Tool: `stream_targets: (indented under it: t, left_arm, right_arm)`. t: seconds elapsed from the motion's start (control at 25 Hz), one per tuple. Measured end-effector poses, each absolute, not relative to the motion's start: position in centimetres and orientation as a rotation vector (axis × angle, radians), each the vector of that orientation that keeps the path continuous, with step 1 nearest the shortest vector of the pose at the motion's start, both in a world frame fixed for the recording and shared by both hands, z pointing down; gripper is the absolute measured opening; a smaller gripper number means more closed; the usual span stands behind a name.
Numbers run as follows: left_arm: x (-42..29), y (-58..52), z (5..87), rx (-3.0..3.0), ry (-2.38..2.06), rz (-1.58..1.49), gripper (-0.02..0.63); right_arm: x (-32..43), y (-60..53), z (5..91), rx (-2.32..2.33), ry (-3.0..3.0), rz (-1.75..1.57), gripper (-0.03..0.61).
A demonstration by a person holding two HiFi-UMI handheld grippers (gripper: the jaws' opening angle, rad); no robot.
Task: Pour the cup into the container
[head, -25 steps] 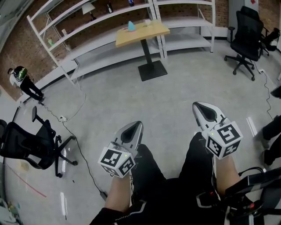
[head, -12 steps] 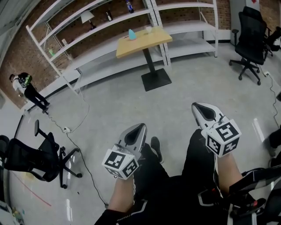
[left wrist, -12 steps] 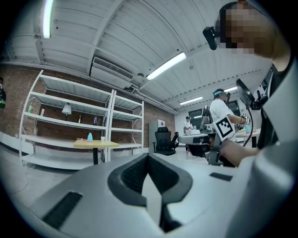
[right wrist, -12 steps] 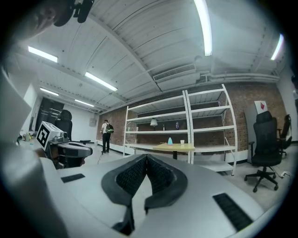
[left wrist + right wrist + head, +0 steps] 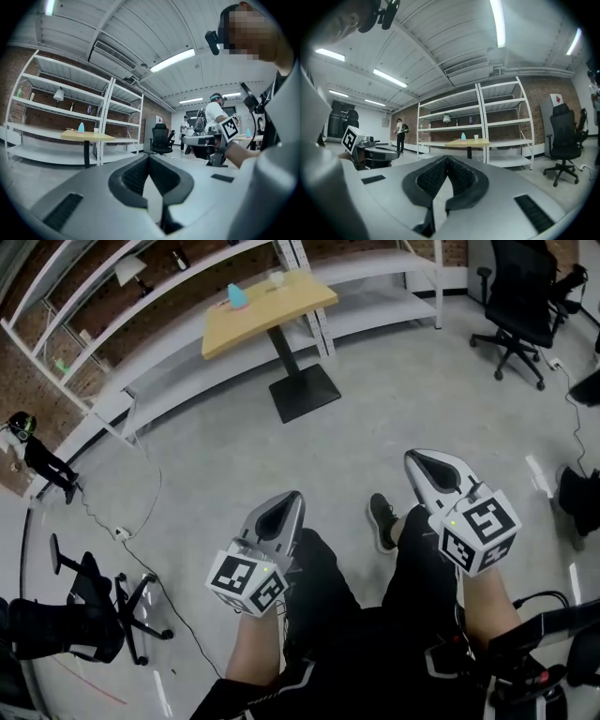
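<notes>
The left gripper [image 5: 289, 501] and the right gripper [image 5: 422, 461] are held low before the person's legs, each with its jaws pressed together on nothing, pointing out over the grey floor [image 5: 394, 399]. Well ahead stands a yellow-topped table [image 5: 272, 313] on a black pedestal (white shelving [image 5: 187, 367] lines the brick wall behind it). On its far side sits a small white cup [image 5: 275, 278], with a pale blue cone-shaped object [image 5: 238, 297] near it to the left.
</notes>
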State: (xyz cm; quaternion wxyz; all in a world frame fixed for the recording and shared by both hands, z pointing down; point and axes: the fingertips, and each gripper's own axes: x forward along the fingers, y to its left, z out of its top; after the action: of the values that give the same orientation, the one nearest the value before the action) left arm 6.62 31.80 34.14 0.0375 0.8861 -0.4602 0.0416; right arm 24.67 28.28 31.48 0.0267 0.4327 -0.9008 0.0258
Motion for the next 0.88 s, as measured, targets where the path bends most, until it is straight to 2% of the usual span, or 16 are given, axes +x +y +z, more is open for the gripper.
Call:
stream_targets:
  t: [0.32,0.88]
  left_arm:
    - [5.6,21.7,34.3,2.719,-1.415,0.149,0.002]
    - [-1.3,5.5,32.2,2.722,-1.527,0.105,0.002]
  right_arm:
    - [23.3,18.0,31.4,1.325,-2.803,0.065,0.002]
    - [16.4,0.0,29.2,1.272,-2.854,-0.035,0.002]
